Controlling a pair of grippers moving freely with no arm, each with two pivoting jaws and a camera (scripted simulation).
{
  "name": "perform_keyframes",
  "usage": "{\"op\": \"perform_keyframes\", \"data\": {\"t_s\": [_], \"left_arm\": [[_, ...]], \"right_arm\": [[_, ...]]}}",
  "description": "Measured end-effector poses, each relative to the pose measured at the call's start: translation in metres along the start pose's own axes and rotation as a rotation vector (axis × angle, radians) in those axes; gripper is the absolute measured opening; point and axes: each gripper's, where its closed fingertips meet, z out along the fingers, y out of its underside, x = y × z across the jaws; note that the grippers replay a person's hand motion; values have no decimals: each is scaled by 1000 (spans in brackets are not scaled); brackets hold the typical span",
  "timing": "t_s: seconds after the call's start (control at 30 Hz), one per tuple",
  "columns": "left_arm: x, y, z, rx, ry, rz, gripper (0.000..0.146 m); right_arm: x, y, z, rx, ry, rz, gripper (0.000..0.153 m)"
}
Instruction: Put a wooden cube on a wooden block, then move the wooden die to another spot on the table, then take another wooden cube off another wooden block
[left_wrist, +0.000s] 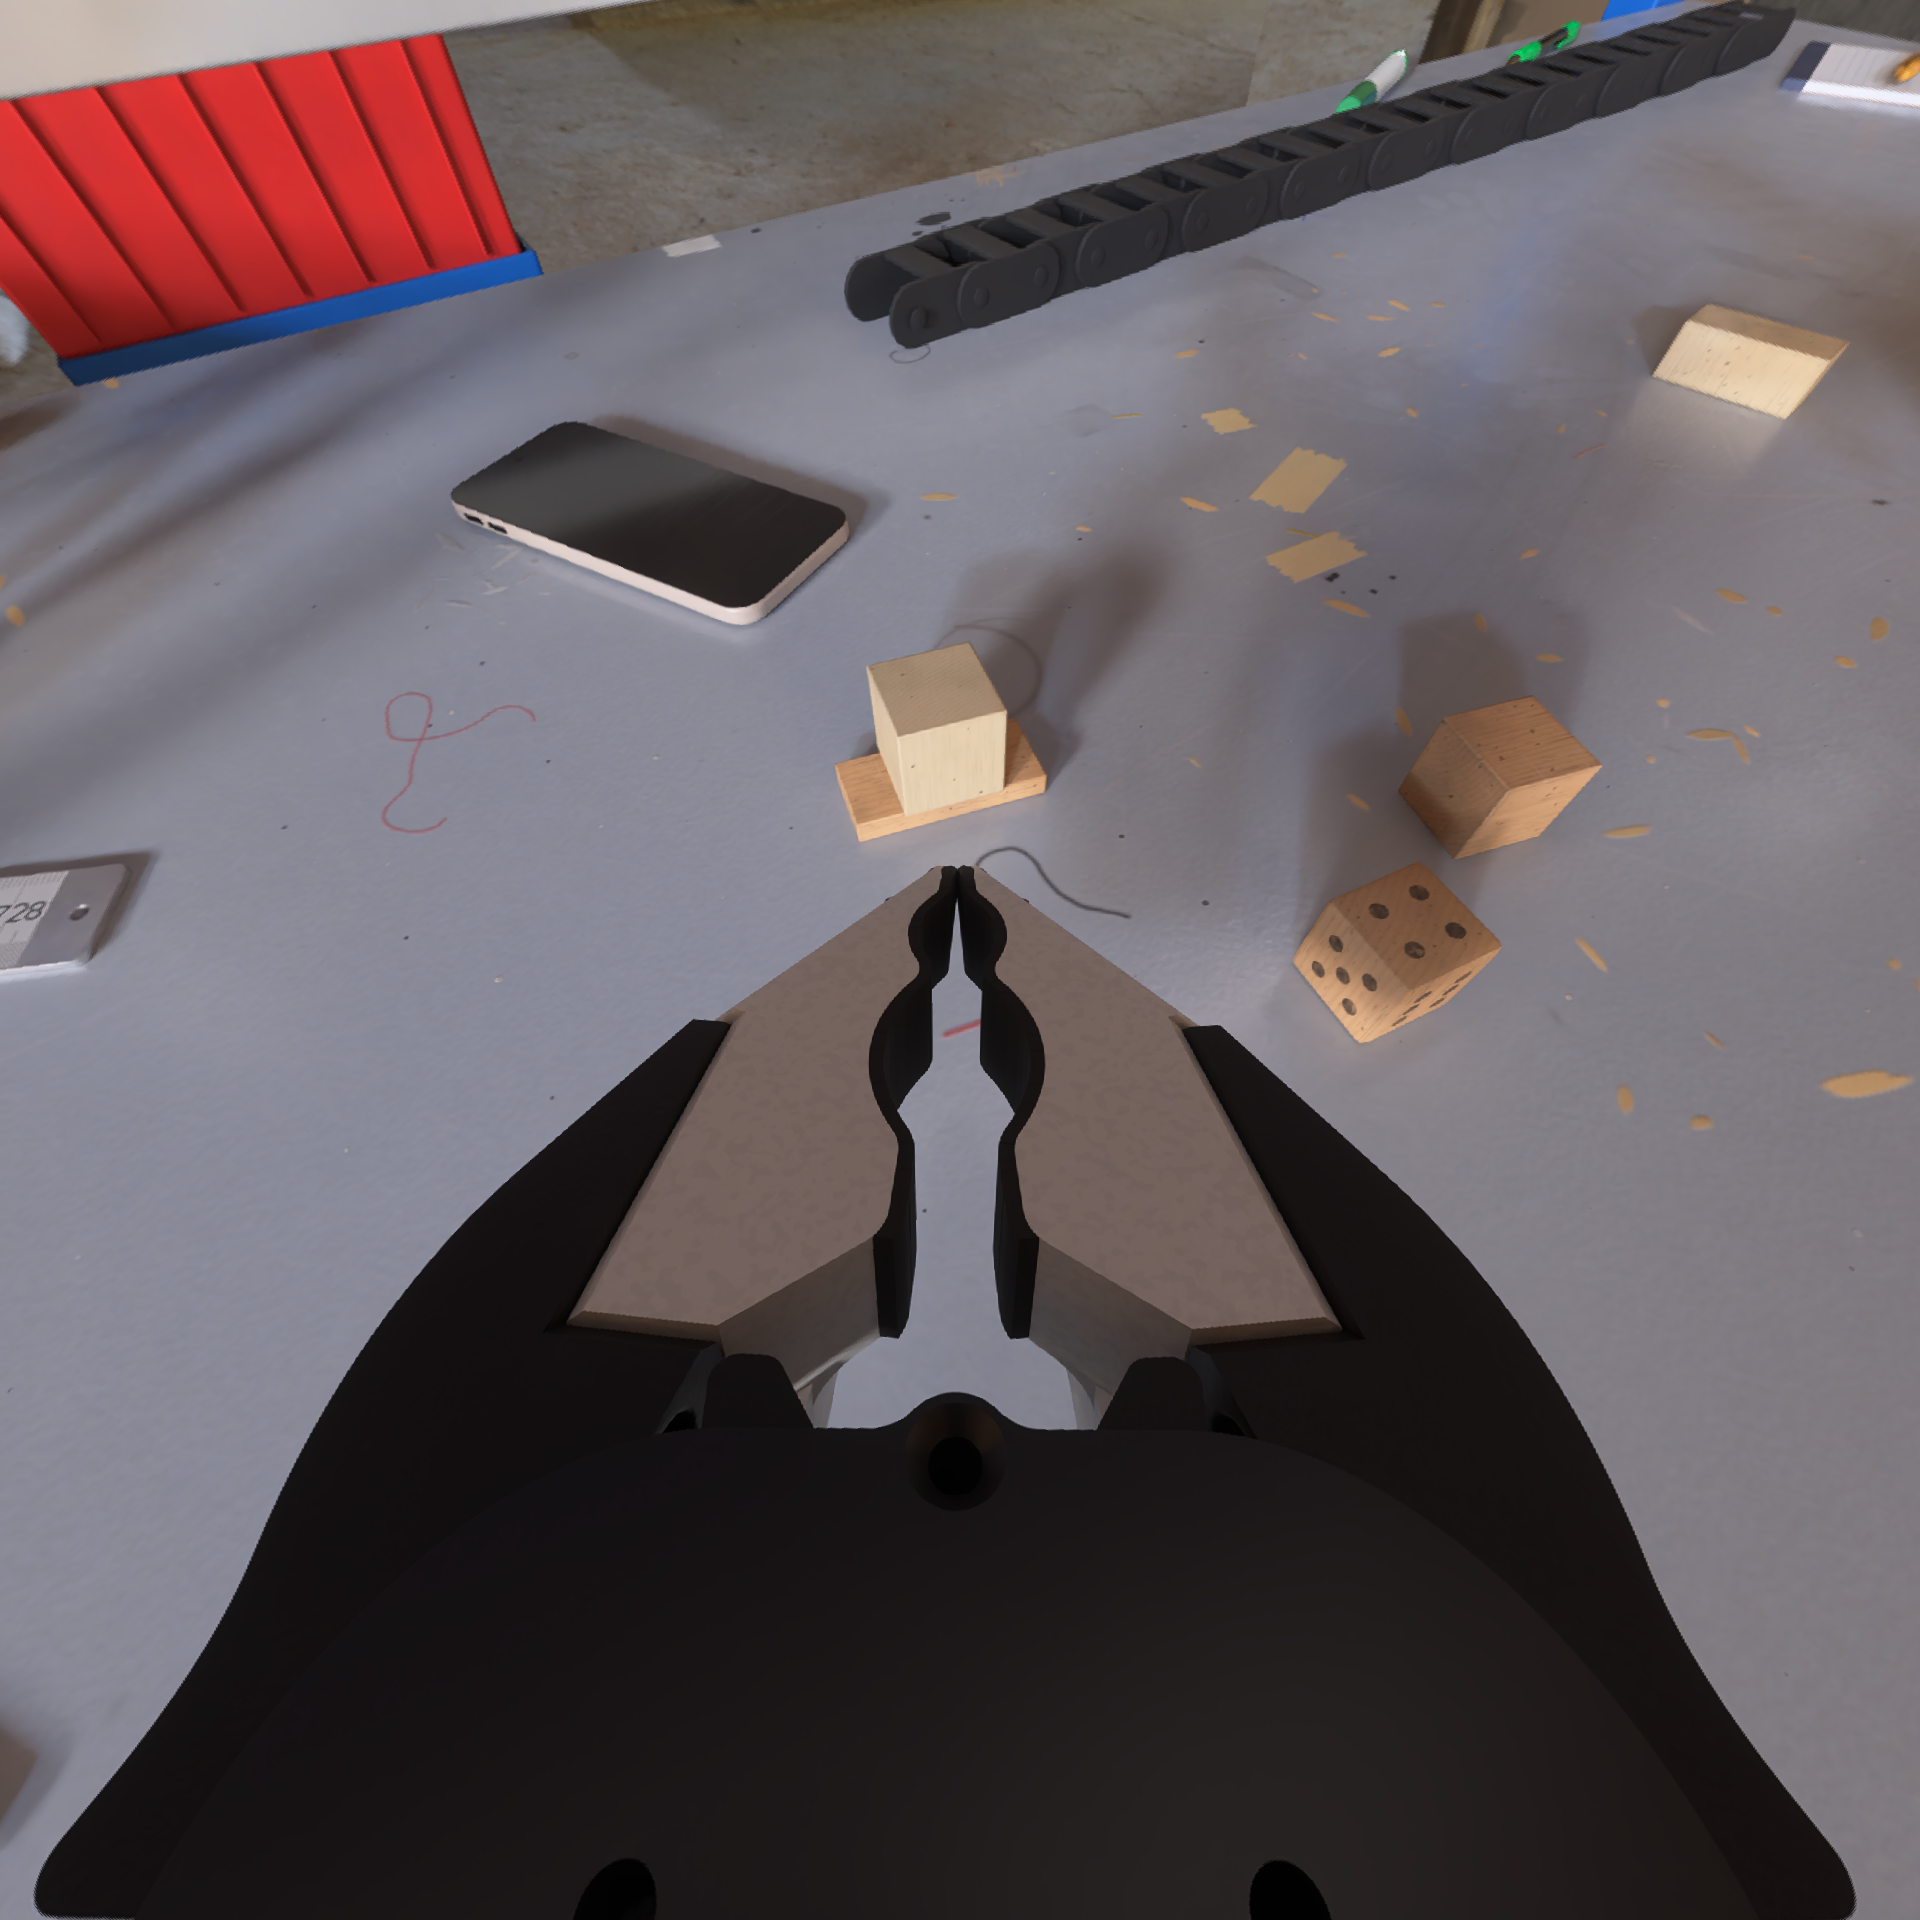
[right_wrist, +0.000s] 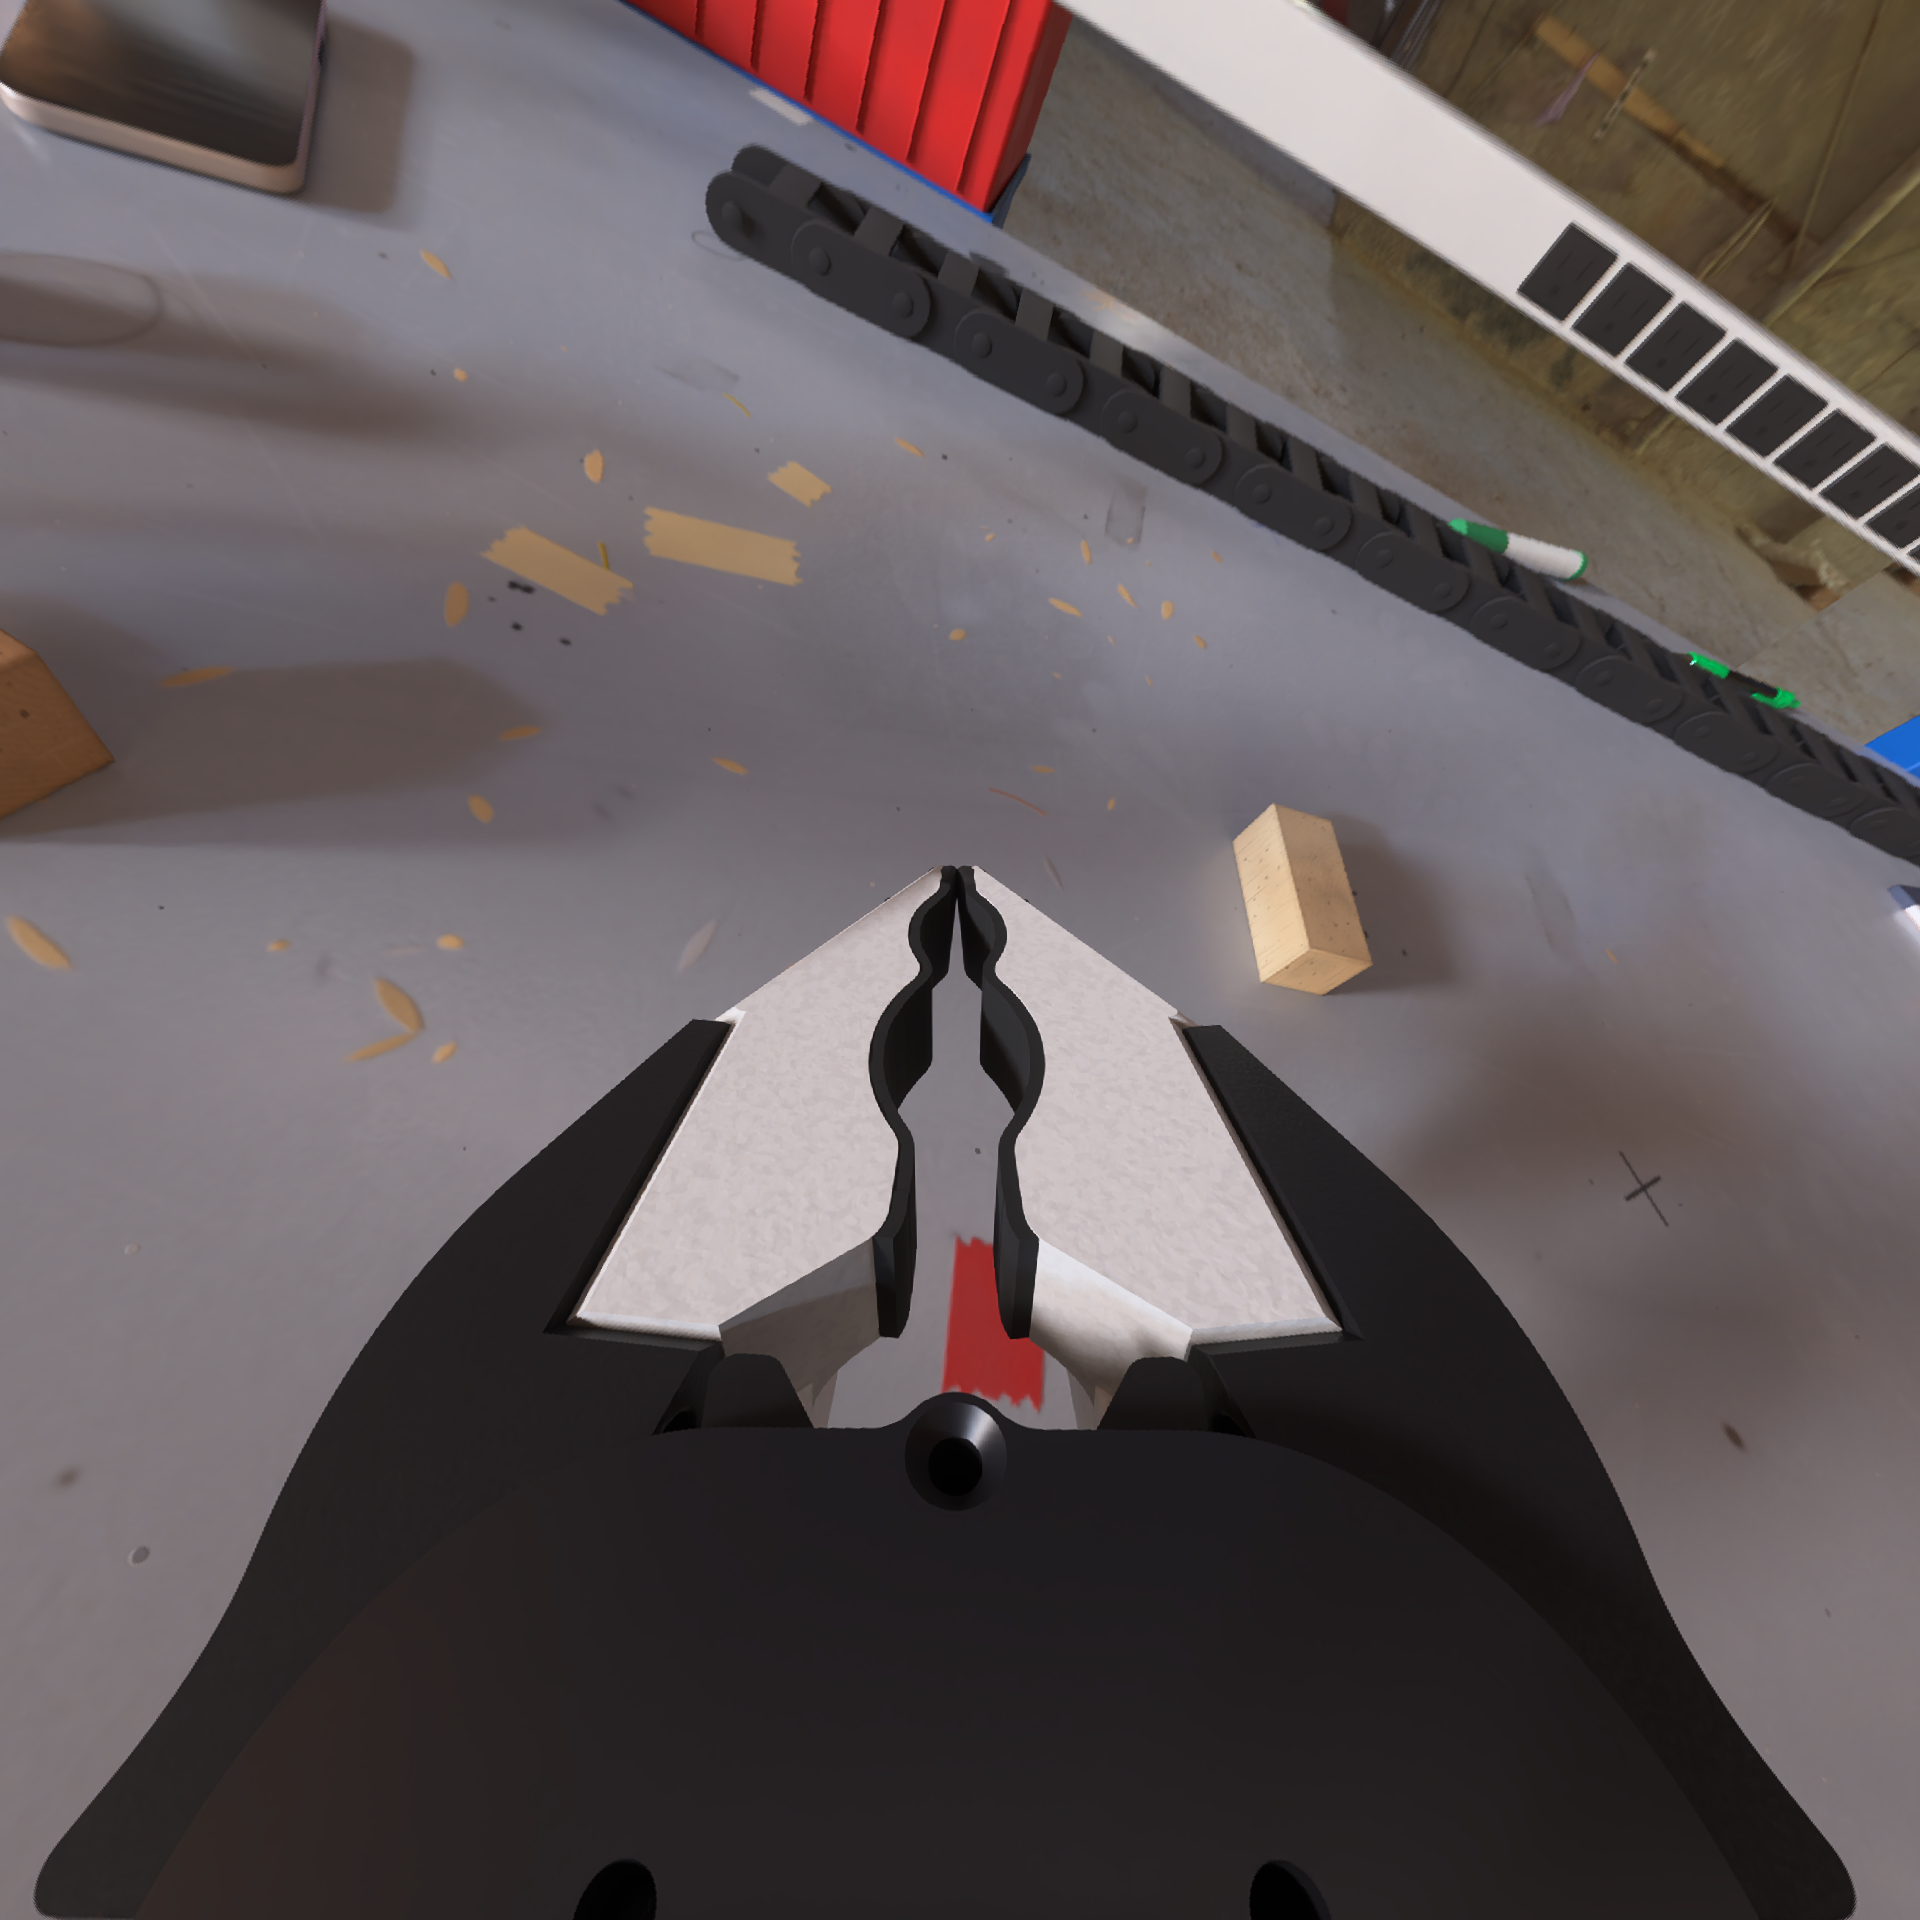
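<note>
In the left wrist view a pale wooden cube (left_wrist: 940, 740) stands on a flat wooden block (left_wrist: 871, 802) just beyond my left gripper (left_wrist: 957, 875), which is shut and empty. A darker wooden cube (left_wrist: 1499, 774) lies on the table to the right, with the wooden die (left_wrist: 1395, 951) just in front of it. A pale wooden block (left_wrist: 1749, 360) lies far right. In the right wrist view my right gripper (right_wrist: 957, 875) is shut and empty above the table. The same pale block (right_wrist: 1299, 900) lies to its right. A wooden piece's corner (right_wrist: 36, 722) shows at the left edge.
A phone (left_wrist: 650, 520) lies to the left behind the stacked cube. A black cable chain (left_wrist: 1299, 177) runs along the table's far edge, with green markers (right_wrist: 1522, 548) behind it. A red bin (left_wrist: 239, 187) stands far left. A metal ruler end (left_wrist: 57, 914) lies at left. Tape scraps and wood chips litter the table.
</note>
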Motion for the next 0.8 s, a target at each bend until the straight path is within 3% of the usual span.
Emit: {"op": "perform_keyframes", "data": {"t_s": [0.27, 0.8], "left_arm": [[-19, 16, -15, -48, -49, -37, 0], [-42, 41, -38, -109, -90, -95, 0]], "right_arm": [[-5, 28, 10, -115, -155, 149, 0], [9, 35, 11, -150, -158, 203, 0]]}}
